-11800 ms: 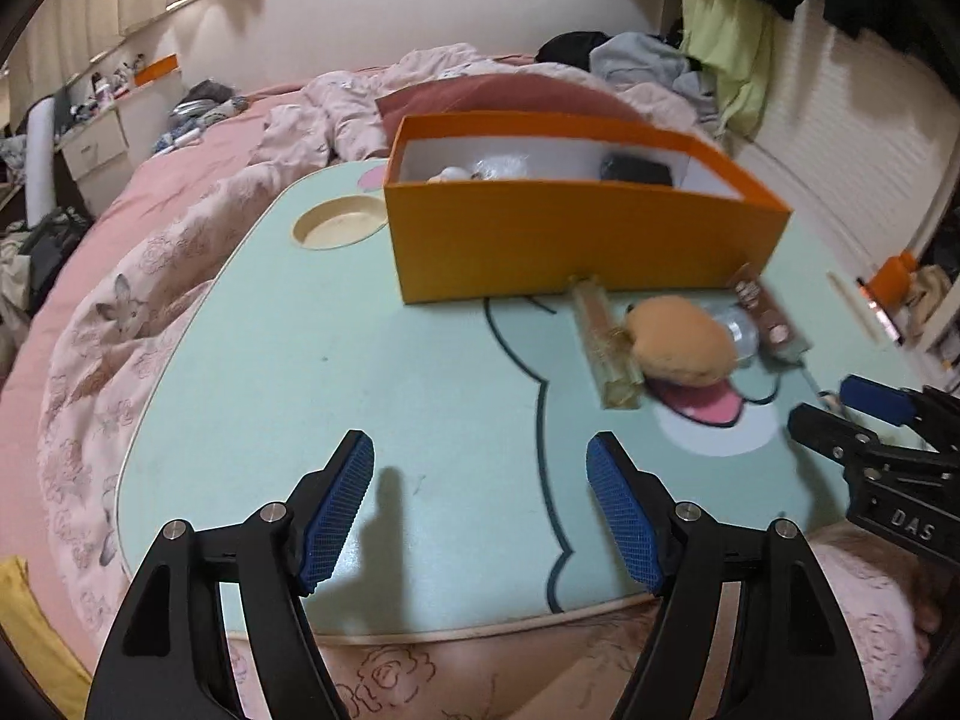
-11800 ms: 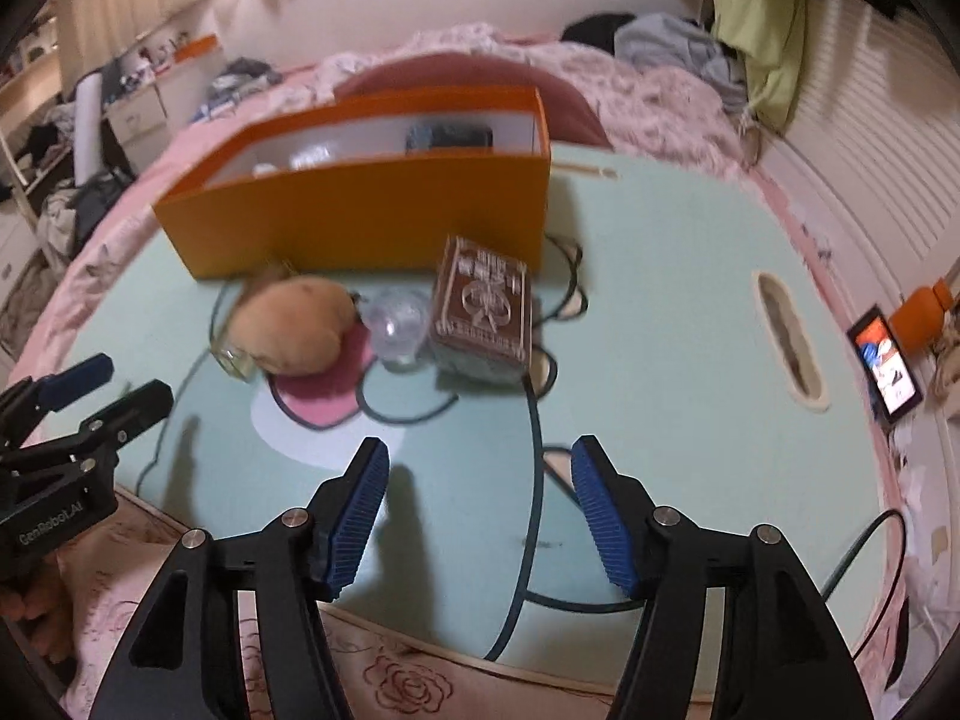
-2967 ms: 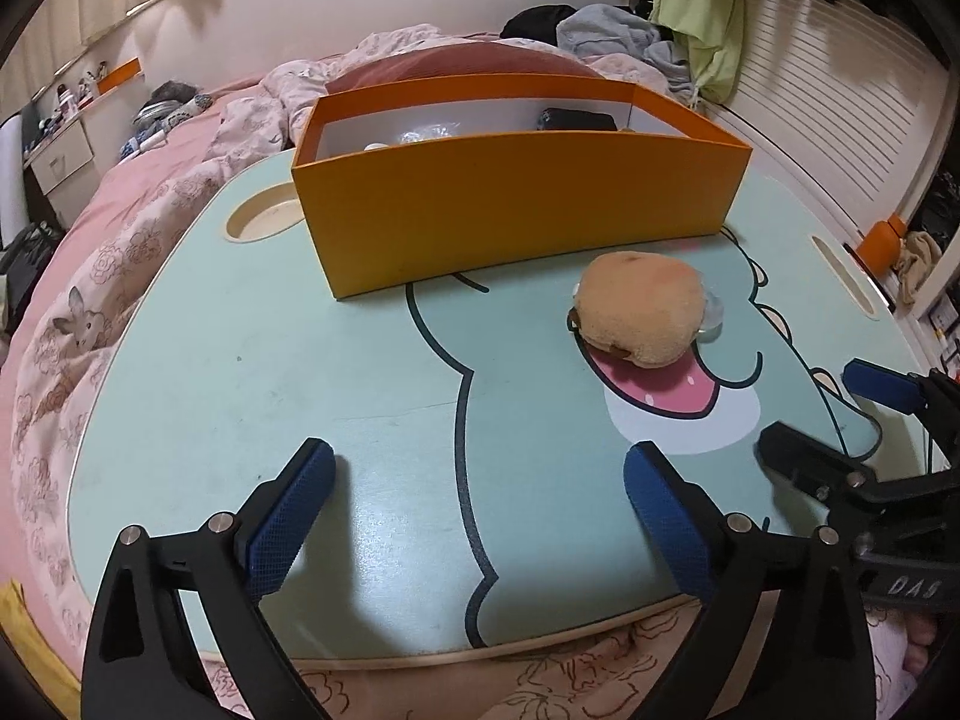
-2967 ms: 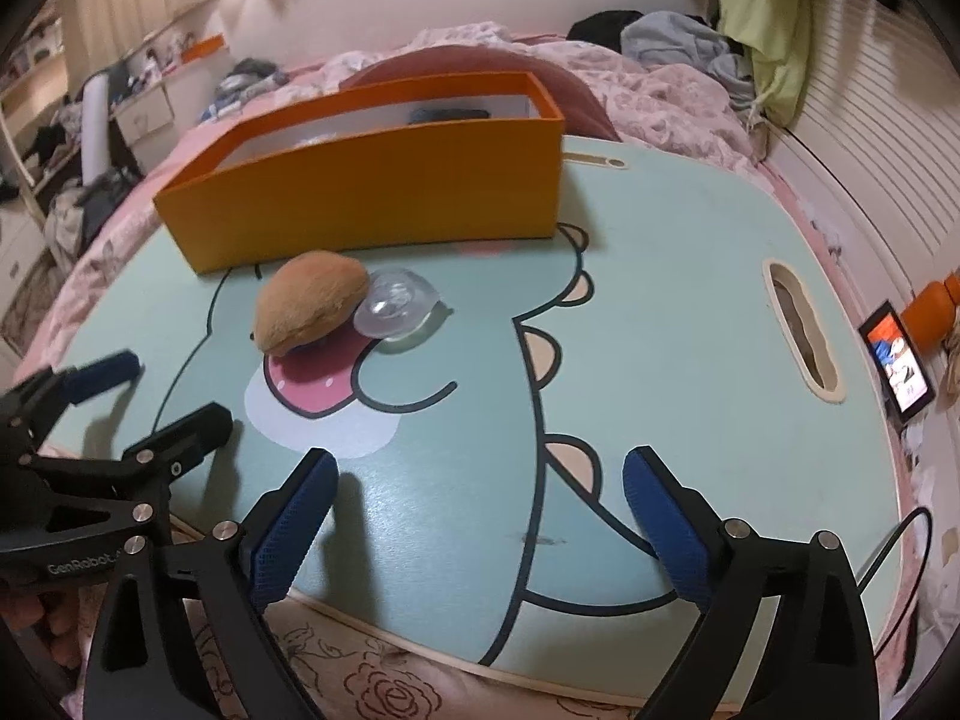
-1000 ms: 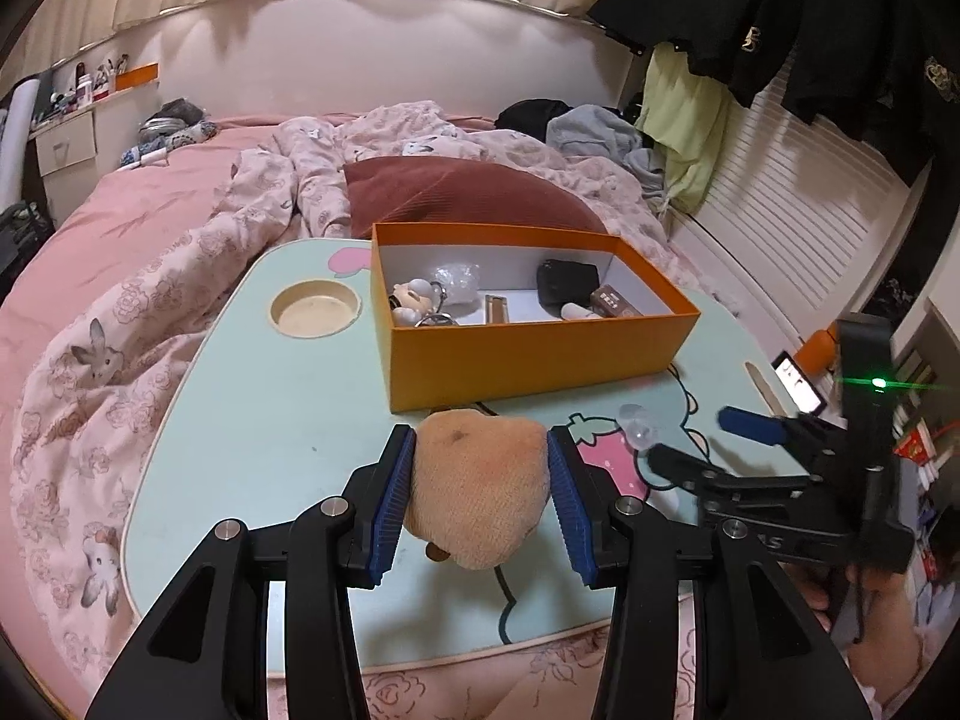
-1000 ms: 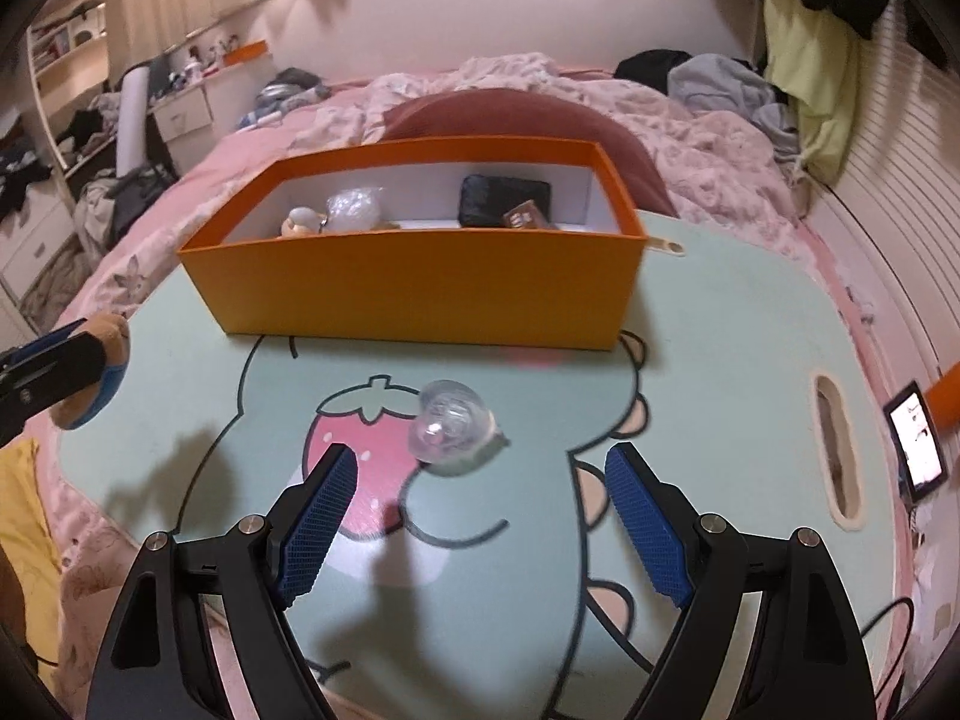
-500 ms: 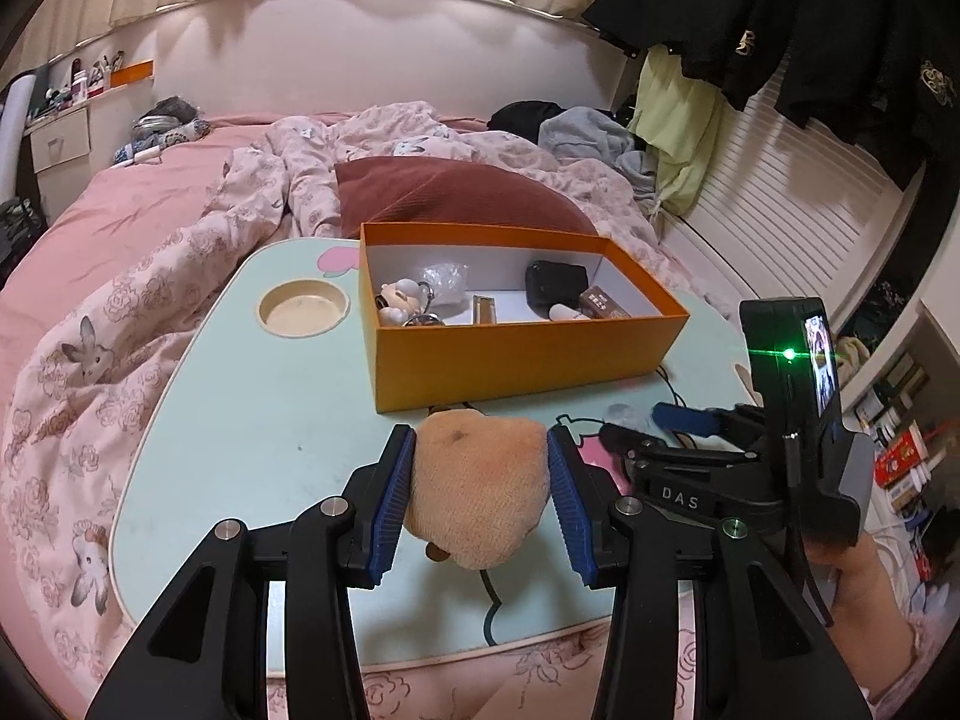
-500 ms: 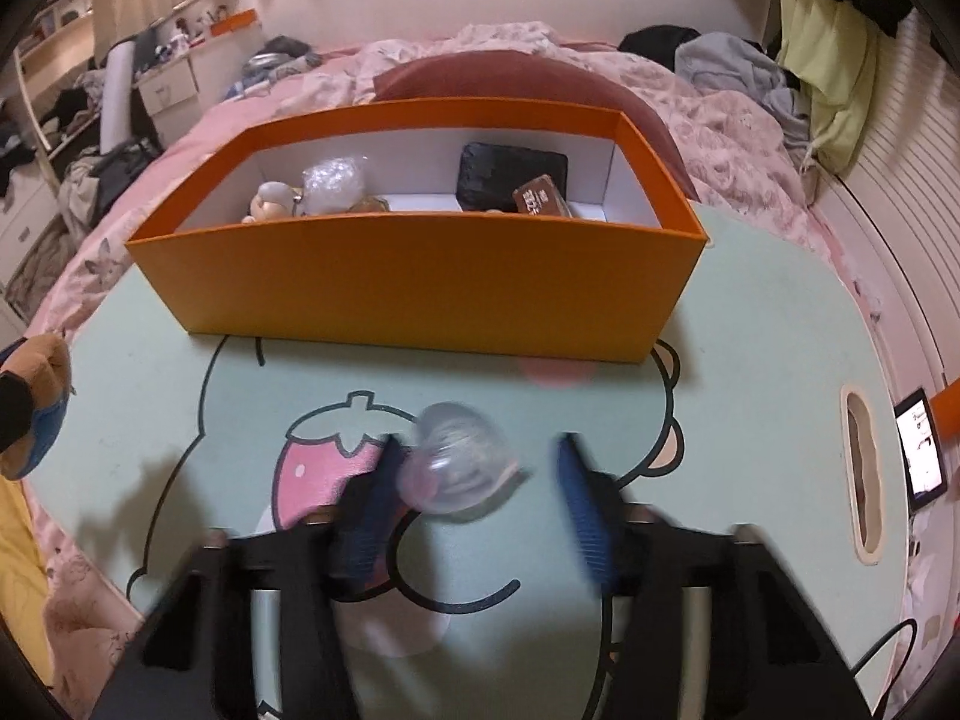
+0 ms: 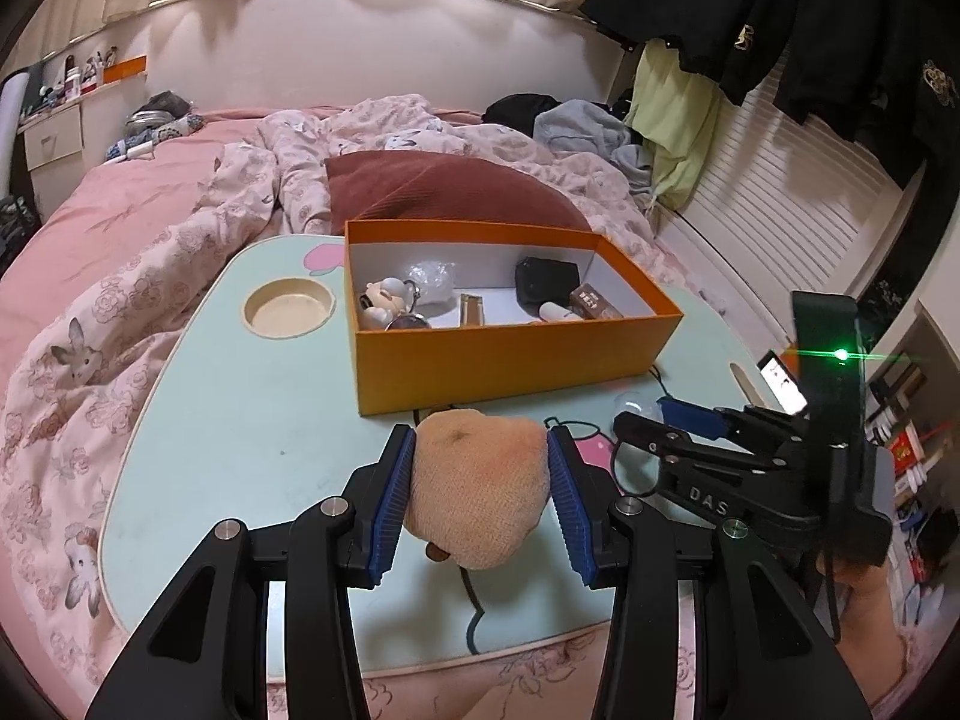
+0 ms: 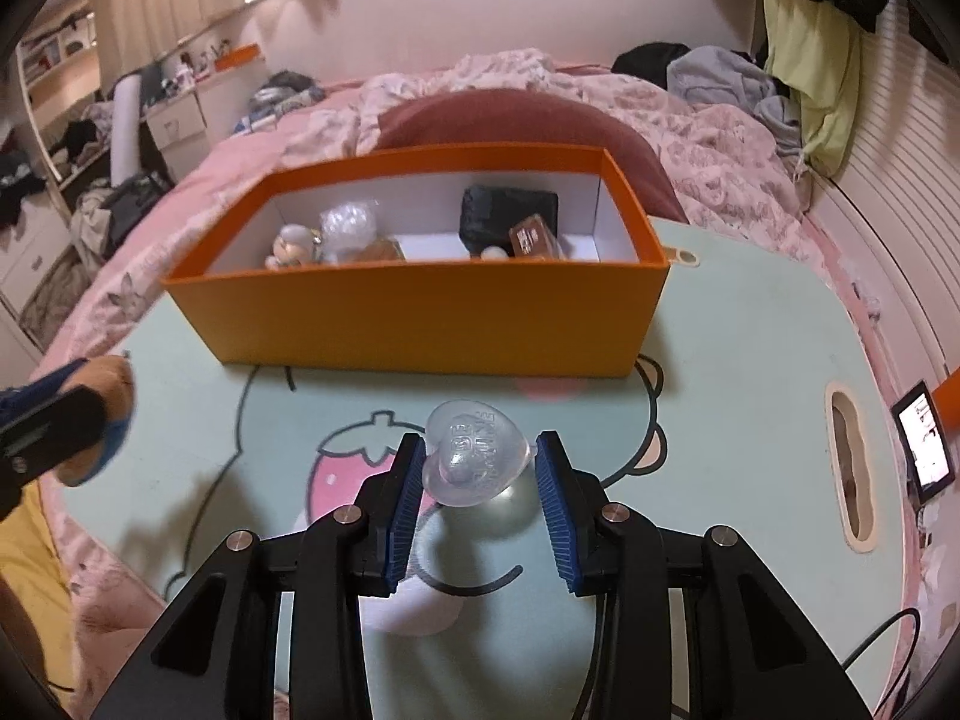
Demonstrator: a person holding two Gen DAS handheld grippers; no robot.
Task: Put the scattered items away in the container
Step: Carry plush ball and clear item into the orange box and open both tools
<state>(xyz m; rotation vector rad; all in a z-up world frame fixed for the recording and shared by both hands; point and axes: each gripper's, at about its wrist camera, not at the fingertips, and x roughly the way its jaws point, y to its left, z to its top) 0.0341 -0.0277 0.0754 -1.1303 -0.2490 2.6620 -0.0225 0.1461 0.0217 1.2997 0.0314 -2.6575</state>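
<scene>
Two items are left outside the orange box [image 9: 510, 354], and both are already gripped, so the tidy looks nearly done, I'd say. Inside the box, going L to R: small figurine keychain [image 9: 384, 300], clear crinkly packet [image 9: 429, 276], slim amber bottle [image 9: 472, 309], black pouch [image 9: 546, 282], white tube [image 9: 555, 312], brown patterned box [image 9: 594, 303]. Nothing else loose shows on the mint cartoon lap table [image 9: 240, 420] w/ its round cup recess [image 9: 288, 307].

Left gripper [image 9: 480, 498] is clenched on the tan plush toy [image 9: 477, 492]; blue pads press both flanks, toy seems raised off the table, just short of the box's near wall. Gripper tilts down & fwd, roughly centred on the box's left half.

Right gripper [image 10: 480, 477] holds the clear heart-shaped plastic case [image 10: 477, 459]: left pad touches its edge, right pad meets the small tab on its side. Case looks lifted above the strawberry print, near the box front. It also points down toward the box; a person's hand [image 9: 870, 594] grips its handle at the far right.

What's left: carry both over the rim & release inside; free space sits mid-box, between bottle and pouch
</scene>
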